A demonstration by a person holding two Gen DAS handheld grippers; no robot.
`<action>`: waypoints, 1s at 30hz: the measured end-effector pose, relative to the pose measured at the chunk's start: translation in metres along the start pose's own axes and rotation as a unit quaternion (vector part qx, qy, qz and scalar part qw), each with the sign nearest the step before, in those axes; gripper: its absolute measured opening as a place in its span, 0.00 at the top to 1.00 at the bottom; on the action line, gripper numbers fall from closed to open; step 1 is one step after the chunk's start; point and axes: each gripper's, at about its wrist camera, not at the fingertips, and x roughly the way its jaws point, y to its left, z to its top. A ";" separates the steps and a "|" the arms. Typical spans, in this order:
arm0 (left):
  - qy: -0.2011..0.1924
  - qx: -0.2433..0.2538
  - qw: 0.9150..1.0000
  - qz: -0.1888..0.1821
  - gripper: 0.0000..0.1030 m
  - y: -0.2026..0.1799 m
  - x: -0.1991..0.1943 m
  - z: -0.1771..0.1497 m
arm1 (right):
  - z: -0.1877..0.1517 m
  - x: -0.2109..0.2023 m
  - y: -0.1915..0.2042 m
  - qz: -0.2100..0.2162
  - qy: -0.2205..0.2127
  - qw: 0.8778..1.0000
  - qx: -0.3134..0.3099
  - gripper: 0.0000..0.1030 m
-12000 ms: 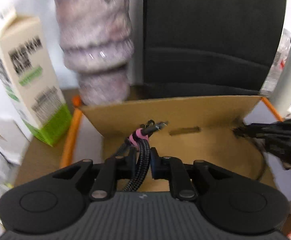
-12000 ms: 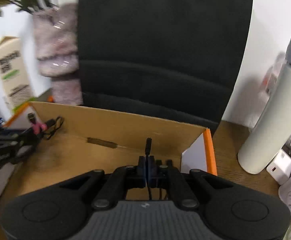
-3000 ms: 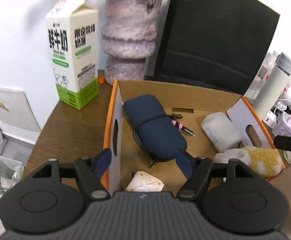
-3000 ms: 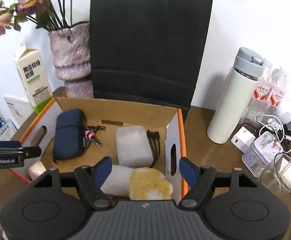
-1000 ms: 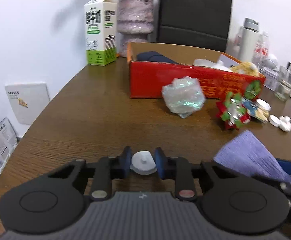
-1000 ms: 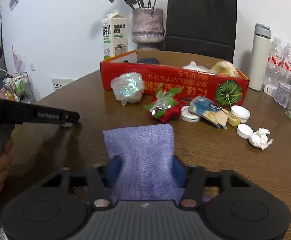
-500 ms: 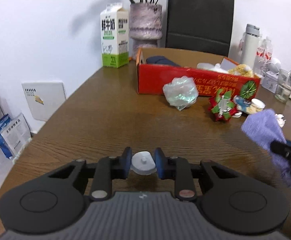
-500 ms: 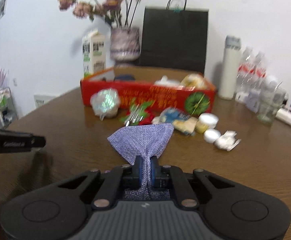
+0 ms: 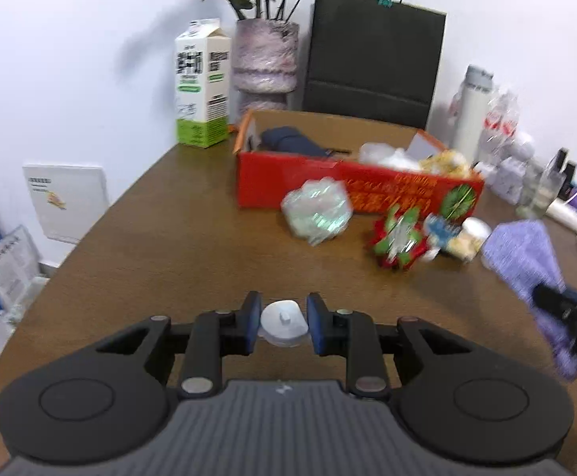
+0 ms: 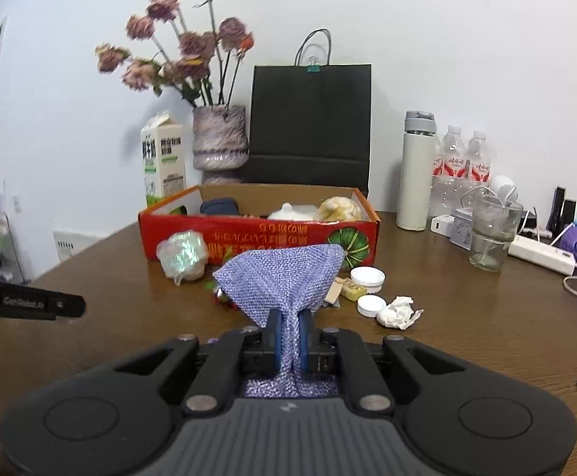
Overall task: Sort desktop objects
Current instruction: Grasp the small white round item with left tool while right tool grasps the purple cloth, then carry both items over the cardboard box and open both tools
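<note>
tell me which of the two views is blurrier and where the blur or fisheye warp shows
Left wrist view is blurrier: the red box, the crumpled plastic ball and the purple cloth smear, while the white cap in the left gripper stays sharp. Right wrist view is mostly crisp, with the flowers slightly soft and the table edge bowed by the fisheye.

Bright even light; fisheye warp, motion blur.
</note>
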 end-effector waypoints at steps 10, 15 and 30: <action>-0.029 0.054 0.995 -0.074 0.75 -0.018 0.061 0.115 | 0.069 0.033 -0.027 0.016 -0.040 0.999 0.012 0.92; -0.029 0.011 0.996 -0.078 0.75 -0.026 0.127 0.171 | 0.101 0.076 -0.051 0.002 -0.037 0.999 0.027 0.92; 0.064 -0.012 0.996 -0.061 0.73 -0.038 0.298 0.222 | 0.176 0.295 -0.088 0.033 0.081 0.987 0.134 0.91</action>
